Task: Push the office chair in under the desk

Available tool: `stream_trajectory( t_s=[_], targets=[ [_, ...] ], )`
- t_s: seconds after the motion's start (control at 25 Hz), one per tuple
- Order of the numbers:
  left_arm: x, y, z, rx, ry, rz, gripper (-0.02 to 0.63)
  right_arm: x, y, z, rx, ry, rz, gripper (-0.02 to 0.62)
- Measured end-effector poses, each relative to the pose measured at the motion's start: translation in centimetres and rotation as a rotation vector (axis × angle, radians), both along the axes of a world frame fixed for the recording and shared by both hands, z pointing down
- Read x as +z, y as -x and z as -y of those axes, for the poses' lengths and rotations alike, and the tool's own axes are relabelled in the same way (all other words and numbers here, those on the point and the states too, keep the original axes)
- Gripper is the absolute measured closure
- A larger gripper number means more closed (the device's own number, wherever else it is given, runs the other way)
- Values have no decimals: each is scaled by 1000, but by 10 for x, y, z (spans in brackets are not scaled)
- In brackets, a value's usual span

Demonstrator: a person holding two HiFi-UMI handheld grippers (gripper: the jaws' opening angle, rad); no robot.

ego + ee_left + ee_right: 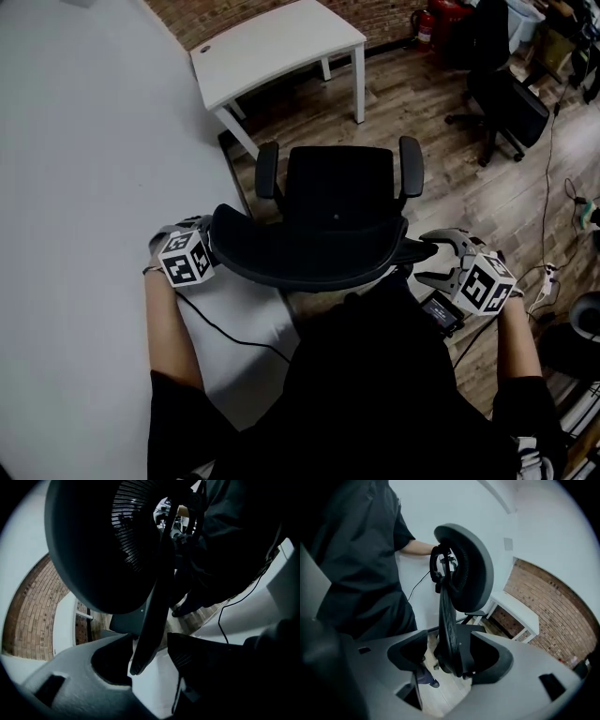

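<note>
Fingers of the left gripper and right gripper stand wide, each astride a side edge of the office chair backrest, not clamping it. That chair stands on wooden floor, just beside the grey table edge, with bare floor between it and the white table ahead.

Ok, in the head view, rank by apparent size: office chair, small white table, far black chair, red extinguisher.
1. office chair, nearest the camera, so enlarged.
2. small white table.
3. far black chair.
4. red extinguisher, clearly smallest.
</note>
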State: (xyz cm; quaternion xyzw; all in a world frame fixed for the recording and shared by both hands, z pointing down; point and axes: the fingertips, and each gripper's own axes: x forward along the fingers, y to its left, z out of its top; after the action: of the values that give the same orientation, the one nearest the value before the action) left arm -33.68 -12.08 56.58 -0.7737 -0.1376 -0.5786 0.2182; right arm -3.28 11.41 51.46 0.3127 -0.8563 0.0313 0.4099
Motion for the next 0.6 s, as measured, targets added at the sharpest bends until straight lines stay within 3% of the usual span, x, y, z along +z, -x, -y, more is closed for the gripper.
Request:
stream_trajectory(
  t_s=[0.2, 0.6],
  targets=[
    [9, -7, -2, 33, -4, -16, 416, 15, -1, 4, -36, 62, -44, 319],
    [14, -8, -2, 61, 12, -48, 425, 36, -3, 12, -67, 103, -84, 321]
  ],
)
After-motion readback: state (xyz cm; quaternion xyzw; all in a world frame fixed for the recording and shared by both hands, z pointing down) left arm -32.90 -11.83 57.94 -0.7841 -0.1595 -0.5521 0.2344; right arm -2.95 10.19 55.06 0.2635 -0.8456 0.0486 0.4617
